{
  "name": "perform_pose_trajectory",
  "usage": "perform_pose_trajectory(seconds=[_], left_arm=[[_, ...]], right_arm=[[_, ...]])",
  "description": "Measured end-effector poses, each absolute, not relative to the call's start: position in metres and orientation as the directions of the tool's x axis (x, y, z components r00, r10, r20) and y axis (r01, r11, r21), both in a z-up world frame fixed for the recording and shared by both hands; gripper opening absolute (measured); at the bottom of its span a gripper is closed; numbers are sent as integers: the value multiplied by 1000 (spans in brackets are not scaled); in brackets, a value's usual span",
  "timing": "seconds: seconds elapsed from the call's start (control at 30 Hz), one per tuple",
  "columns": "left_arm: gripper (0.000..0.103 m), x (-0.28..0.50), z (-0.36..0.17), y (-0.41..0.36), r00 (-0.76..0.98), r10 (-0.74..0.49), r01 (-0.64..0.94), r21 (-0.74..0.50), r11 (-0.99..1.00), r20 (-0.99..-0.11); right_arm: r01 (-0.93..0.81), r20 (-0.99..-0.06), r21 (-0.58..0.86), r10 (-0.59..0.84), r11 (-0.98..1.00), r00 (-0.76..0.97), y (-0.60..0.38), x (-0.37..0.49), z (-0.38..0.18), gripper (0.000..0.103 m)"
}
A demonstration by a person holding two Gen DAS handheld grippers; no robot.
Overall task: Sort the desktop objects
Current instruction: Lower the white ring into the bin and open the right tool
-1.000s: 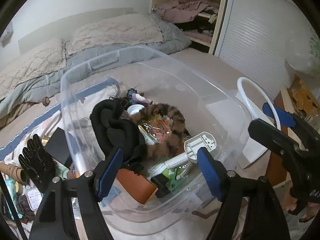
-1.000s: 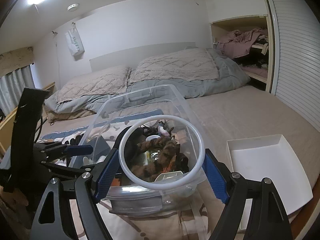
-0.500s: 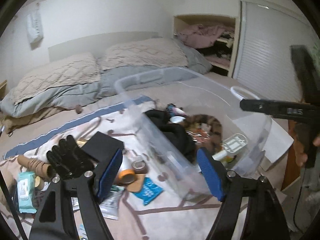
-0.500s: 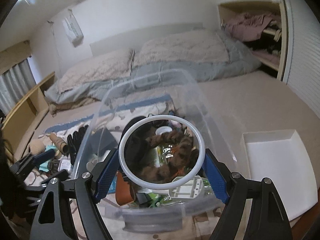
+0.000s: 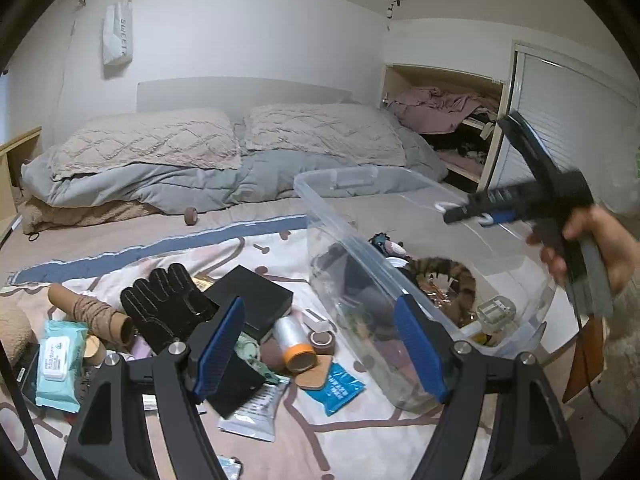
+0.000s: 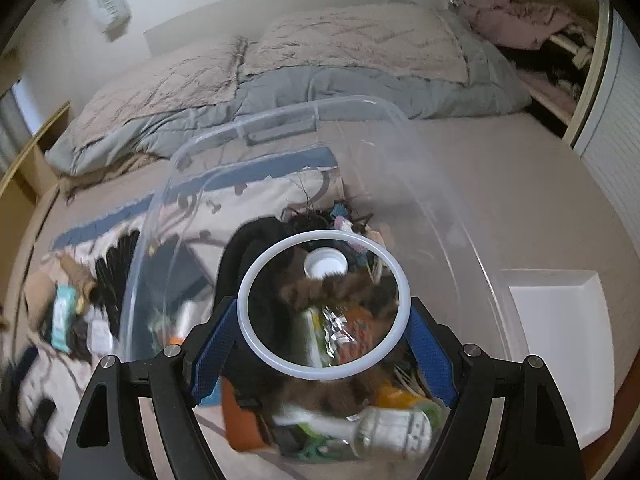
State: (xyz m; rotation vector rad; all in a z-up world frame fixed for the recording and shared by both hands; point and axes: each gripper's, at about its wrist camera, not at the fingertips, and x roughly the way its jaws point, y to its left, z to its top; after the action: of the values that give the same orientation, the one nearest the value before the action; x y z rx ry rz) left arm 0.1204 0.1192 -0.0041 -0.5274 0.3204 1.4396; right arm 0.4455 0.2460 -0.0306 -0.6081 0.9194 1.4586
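Observation:
A clear plastic bin (image 5: 340, 184) stands on the bed, holding a black cloth, a striped furry band (image 5: 448, 272) and small items; it also shows in the right wrist view (image 6: 280, 120). My right gripper (image 6: 324, 344) is shut on a white ring (image 6: 256, 280) and holds it above the bin's contents; from the left wrist view the right gripper (image 5: 472, 212) hangs over the bin's far side. My left gripper (image 5: 320, 352) is open and empty, above loose items left of the bin: a black glove (image 5: 168, 304), a black box (image 5: 252, 296), a tape roll (image 5: 292, 344).
A wipes pack (image 5: 56, 364), cardboard tubes (image 5: 92, 312) and a blue packet (image 5: 336, 388) lie on the patterned sheet. A white tray (image 6: 560, 340) sits right of the bin. Pillows (image 5: 160, 140) and a grey duvet lie behind.
My left gripper has swung left from over the bin to over the loose pile. My right gripper has moved forward and tilted down over the bin, still holding the ring.

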Motion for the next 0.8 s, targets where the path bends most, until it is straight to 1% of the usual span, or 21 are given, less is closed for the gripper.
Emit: perform_pose_trajectory(seconds=[0.07, 0.17, 0.4, 0.53, 0.63, 0.8], left_arm=[[77, 118, -7, 118, 109, 849, -990, -133, 46, -516], [77, 113, -10, 117, 84, 851, -994, -109, 31, -518], [77, 102, -12, 119, 100, 853, -990, -136, 34, -512], [77, 101, -13, 121, 116, 850, -988, -150, 44, -514], [77, 103, -12, 119, 116, 852, -989, -138, 52, -511], [77, 104, -7, 117, 118, 858, -989, -139, 55, -500]], right_arm=[[-980, -839, 181, 533, 79, -113, 260, 443, -34, 82], [-988, -874, 130, 481, 88, -73, 277, 434, -47, 82], [-994, -928, 42, 373, 100, -2, 291, 440, -79, 82], [-992, -939, 48, 343, 119, -5, 289, 449, -88, 82], [-994, -944, 56, 330, 95, -21, 289, 447, -89, 82], [-998, -953, -46, 300, -38, 33, 275, 424, -88, 82]])
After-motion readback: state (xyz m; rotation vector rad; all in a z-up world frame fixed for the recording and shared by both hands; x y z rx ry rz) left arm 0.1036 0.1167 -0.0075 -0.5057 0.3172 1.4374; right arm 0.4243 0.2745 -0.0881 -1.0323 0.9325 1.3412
